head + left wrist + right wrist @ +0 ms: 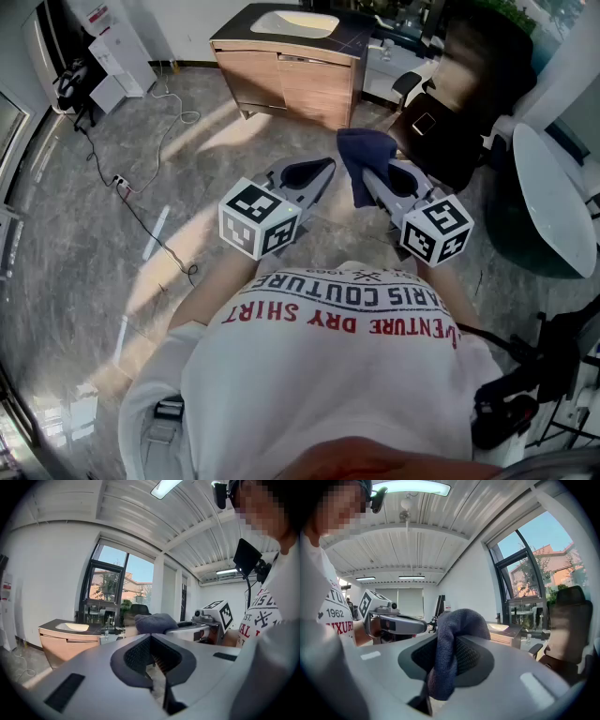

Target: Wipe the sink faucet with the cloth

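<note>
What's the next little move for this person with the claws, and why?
Probably step toward the wooden sink cabinet: the right claw clamps the dark blue cloth, but the cabinet stands far across the grey floor, seemingly beyond reach.

Your head camera looks steeply down past your shirt (pixel 328 366) at the floor (pixel 84 244) and far vanity (pixel 291 80), while the cameras close behind the left gripper (pixel 322 169) and right gripper (pixel 370 183) look level, each catching the other and that vanity.
</note>
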A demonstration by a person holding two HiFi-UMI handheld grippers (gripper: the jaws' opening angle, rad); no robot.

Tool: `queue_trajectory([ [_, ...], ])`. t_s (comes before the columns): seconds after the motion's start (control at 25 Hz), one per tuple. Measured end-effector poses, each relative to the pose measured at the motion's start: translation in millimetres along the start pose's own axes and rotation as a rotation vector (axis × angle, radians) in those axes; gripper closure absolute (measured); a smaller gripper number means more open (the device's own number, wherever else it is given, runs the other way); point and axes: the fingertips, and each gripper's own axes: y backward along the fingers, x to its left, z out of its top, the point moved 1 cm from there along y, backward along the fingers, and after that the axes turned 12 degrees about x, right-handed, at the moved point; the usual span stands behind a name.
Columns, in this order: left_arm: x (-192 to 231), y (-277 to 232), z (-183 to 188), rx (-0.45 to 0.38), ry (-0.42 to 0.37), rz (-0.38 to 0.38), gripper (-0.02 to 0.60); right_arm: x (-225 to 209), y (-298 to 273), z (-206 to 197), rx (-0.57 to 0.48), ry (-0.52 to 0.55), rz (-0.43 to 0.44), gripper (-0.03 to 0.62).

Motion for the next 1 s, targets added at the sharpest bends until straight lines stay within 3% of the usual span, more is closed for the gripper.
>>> queue_trajectory([
  [1.0,-29.8,-29.7,0.9,0.008,0.014,0.022,0.58,-22.9,37.9,-17.9,-0.016,-0.035,0.013,0.519],
])
